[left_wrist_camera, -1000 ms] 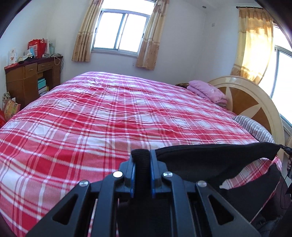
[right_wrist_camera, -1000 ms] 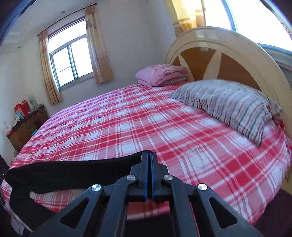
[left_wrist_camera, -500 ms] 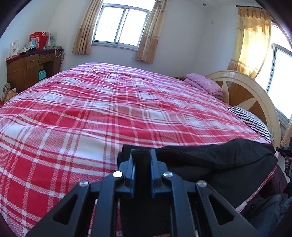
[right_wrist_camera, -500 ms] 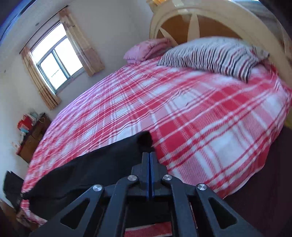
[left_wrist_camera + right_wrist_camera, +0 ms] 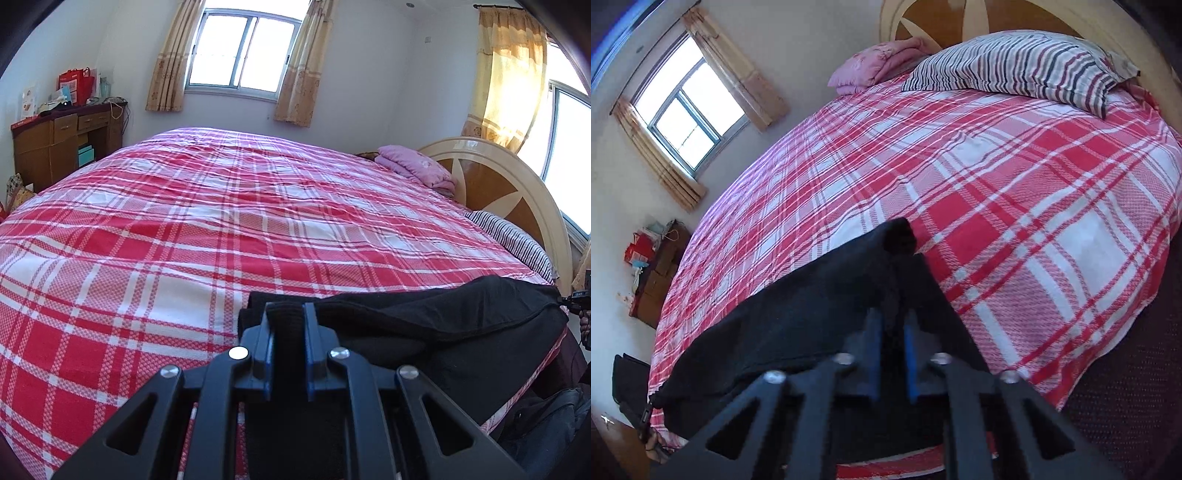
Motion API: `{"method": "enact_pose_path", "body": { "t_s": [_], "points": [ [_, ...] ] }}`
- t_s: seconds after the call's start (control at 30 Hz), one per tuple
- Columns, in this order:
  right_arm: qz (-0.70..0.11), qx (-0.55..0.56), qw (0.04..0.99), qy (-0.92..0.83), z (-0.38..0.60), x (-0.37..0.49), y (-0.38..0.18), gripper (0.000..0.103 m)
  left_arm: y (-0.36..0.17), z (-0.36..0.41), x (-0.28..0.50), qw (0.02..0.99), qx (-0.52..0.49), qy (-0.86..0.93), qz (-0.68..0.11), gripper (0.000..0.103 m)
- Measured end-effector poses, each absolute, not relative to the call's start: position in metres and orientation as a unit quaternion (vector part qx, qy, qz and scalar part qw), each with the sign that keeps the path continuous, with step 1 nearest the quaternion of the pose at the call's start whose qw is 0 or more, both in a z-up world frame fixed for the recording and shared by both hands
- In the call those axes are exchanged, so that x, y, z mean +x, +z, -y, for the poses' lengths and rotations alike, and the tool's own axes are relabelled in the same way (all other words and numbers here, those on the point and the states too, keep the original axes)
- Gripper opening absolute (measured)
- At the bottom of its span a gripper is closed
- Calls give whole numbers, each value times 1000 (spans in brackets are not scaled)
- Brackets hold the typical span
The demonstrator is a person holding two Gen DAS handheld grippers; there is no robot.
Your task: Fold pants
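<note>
Both the left gripper (image 5: 286, 325) and right gripper (image 5: 892, 328) are clamped on the black pants (image 5: 461, 328) lying across the plaid bed (image 5: 221, 229)

Bright window (image 5: 240, 50) daylight (glare, fisheye-warped edges)
</note>
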State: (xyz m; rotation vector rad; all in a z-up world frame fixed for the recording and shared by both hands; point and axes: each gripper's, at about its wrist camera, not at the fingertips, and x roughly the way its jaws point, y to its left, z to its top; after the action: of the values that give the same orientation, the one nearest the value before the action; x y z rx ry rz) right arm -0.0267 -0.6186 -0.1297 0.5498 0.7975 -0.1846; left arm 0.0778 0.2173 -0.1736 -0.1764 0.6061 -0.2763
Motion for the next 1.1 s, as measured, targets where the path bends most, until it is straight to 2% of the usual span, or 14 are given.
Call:
{"method": "enact_pose_path", "body": {
  "t_s": [0.2, 0.3, 0.63, 0.83, 0.87, 0.93, 0.97, 1.0, 1.07, 1.1],
  "points": [
    [-294, 233, 925, -67, 605, -42, -63, 5, -152, -223, 78, 948, -91, -141, -271, 14],
    [-269, 231, 933, -61, 605, -59, -48, 5, -148, -225, 71, 950, -90, -142, -264, 14],
    [-329, 288, 893, -103, 636, -106, -132, 5, -197, -235, 51, 934, -111, -156, -303, 14],
    [-349, 266, 892, -107, 631, -106, -141, 6, -197, -230, 38, 940, -88, -165, -286, 14],
    [-357, 260, 890, -111, 630, -104, -139, 7, -197, -228, 37, 941, -80, -163, -285, 15],
    [-364, 239, 889, -140, 627, -107, -133, 30, -198, -224, 33, 946, -54, -153, -279, 18],
    [-359, 212, 895, -160, 621, -109, -126, 51, -199, -222, 33, 948, -44, -148, -278, 21],
    [-353, 182, 901, -176, 613, -111, -117, 57, -198, -221, 31, 949, -35, -145, -277, 22],
    [-346, 137, 910, -181, 595, -112, -102, 57, -197, -221, 27, 952, -10, -135, -274, 36],
    [-342, 120, 915, -179, 585, -110, -95, 57, -196, -221, 24, 953, 7, -130, -273, 39]
  ]
}}
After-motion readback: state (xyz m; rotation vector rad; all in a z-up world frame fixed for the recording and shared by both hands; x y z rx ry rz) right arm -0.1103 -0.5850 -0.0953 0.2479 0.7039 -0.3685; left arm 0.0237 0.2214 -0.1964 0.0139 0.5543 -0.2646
